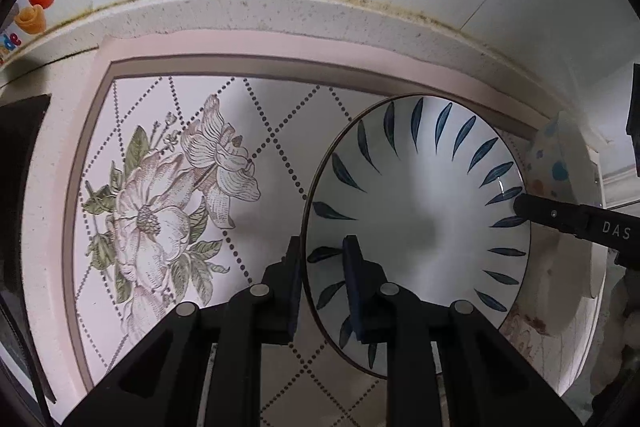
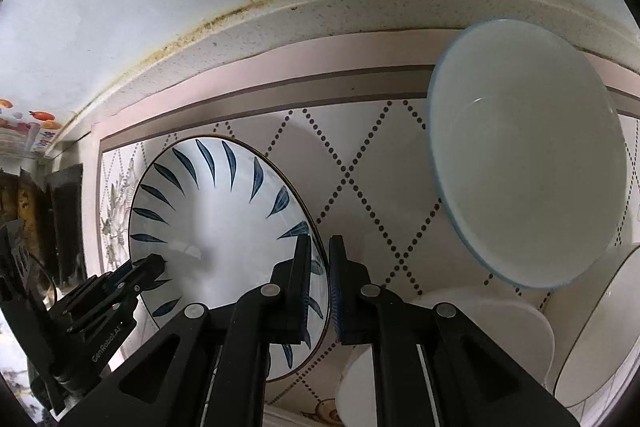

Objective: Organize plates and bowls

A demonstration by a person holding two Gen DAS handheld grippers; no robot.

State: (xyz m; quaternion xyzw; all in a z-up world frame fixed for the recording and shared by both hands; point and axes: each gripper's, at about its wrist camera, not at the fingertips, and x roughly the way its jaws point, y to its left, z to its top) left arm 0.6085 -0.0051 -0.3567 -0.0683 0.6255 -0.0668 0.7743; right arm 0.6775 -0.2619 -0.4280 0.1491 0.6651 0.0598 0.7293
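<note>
Left gripper [image 1: 322, 279]: clenched on rim of blue-leaf plate [image 1: 416, 187].
Right gripper [image 2: 320, 275]: clenched on opposite rim.
Plate: on floral mat [image 1: 160, 187].
Pale bowl [image 2: 528, 167]: just beside.

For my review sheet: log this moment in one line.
left gripper: shut on leaf-pattern plate rim | right gripper: shut on opposite rim | blue-rimmed bowl: untouched

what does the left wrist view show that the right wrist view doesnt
Only the left wrist view: the mat's large flower print and a spotted dish behind the plate. Only the right wrist view: a blue-rimmed white bowl and plain white dishes. Both: the leaf-pattern plate, with the left claw and right claw each shut on its rim.
</note>
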